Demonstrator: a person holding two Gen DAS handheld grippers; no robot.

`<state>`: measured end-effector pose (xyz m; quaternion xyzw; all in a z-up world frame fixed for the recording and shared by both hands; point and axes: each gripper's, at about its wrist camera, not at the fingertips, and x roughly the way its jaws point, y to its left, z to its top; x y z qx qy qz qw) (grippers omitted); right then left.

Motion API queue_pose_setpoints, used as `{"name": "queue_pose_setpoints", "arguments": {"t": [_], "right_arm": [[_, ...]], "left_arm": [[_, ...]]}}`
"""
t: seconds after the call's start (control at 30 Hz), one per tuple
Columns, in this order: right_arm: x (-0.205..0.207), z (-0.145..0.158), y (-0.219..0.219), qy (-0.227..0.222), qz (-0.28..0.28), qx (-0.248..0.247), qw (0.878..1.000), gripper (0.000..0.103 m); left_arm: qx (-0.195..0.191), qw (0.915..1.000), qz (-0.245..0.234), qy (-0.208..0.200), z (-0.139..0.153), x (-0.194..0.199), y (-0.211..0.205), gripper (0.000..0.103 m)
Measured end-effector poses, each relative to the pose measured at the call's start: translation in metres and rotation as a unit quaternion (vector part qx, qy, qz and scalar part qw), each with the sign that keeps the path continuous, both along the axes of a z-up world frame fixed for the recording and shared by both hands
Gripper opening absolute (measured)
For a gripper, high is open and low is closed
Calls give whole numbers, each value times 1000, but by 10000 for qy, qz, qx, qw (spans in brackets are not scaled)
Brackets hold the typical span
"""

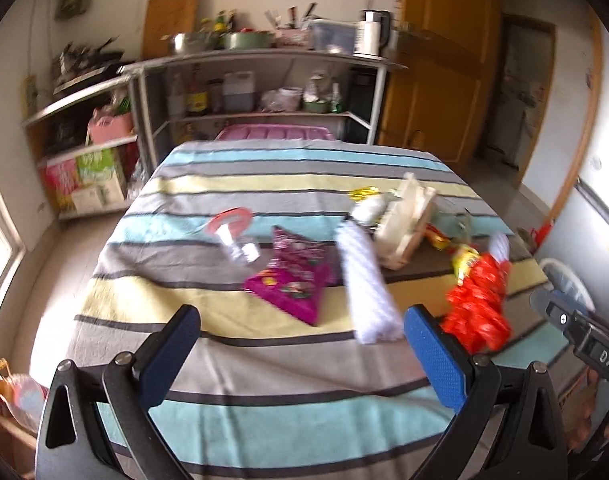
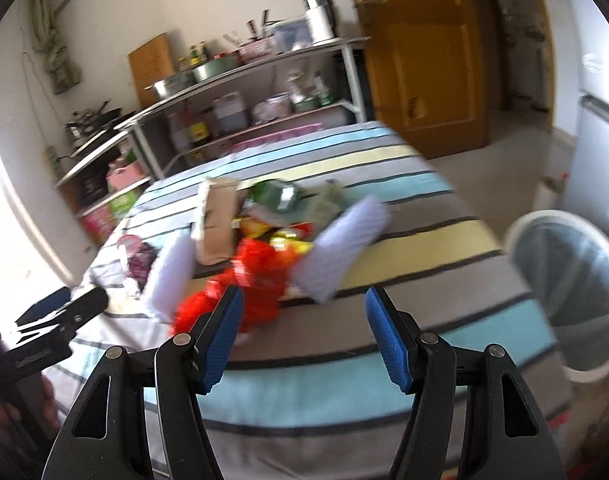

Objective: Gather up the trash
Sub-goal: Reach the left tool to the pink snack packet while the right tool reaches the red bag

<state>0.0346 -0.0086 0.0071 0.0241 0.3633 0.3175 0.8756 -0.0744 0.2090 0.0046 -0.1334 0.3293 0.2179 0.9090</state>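
Note:
Trash lies scattered on a table under a striped cloth (image 1: 264,360). A magenta snack packet (image 1: 294,280), a clear plastic cup with a red lid (image 1: 234,236), a white wrapper (image 1: 366,292), a beige carton (image 1: 404,224) and a crumpled red bag (image 1: 478,308) lie beyond my left gripper (image 1: 300,336), which is open and empty. My right gripper (image 2: 302,320) is open and empty too, just short of the red bag (image 2: 256,280). A second white wrapper (image 2: 344,248) and a green wrapper (image 2: 274,196) lie behind it. All is motion-blurred.
A white bin (image 2: 564,280) with a plastic liner stands on the floor right of the table. Metal shelves (image 1: 240,64) loaded with pots and bottles run along the back wall. A wooden door (image 1: 440,60) stands at the back right. A pink crate (image 1: 276,134) sits behind the table.

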Motion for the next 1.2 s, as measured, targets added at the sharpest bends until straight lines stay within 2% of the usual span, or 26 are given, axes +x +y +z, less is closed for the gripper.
{"name": "queue_pose_setpoints", "arguments": {"t": [0.07, 0.2, 0.3, 0.6, 0.67, 0.77, 0.8, 0.93, 1.13, 1.17, 1.2], "right_arm": [[3, -3, 12, 114, 219, 144, 9996, 64], [10, -10, 31, 328, 328, 102, 9989, 64], [15, -14, 42, 473, 324, 59, 9983, 64], [24, -19, 62, 611, 377, -133, 9973, 64], [26, -20, 64, 690, 407, -126, 9967, 64], [27, -20, 68, 662, 476, -160, 9965, 64], [27, -20, 69, 672, 505, -150, 9964, 64], [31, -27, 73, 875, 609, -98, 9943, 64], [29, -25, 74, 780, 673, -89, 9946, 60], [28, -25, 74, 780, 672, -83, 9947, 59], [27, -25, 74, 780, 681, -66, 9946, 59]], "left_arm": [[-191, 9998, 103, -12, -3, -3, 16, 102], [-228, 9995, 209, 37, -7, 0, 37, 98], [-318, 9993, 129, 131, -12, 12, 45, 91], [-311, 9986, -213, 373, -24, 47, 50, 89], [-258, 9982, -283, 452, -26, 53, 49, 83], [-452, 9969, -355, 541, -31, 59, 49, 75], [-507, 9965, -360, 567, -33, 61, 50, 67], [-442, 9953, -484, 718, -36, 67, 45, 53], [-542, 9942, -591, 724, -36, 69, 44, 43], [-538, 9942, -592, 714, -36, 69, 44, 40], [-511, 9944, -597, 702, -35, 68, 42, 32]]}}
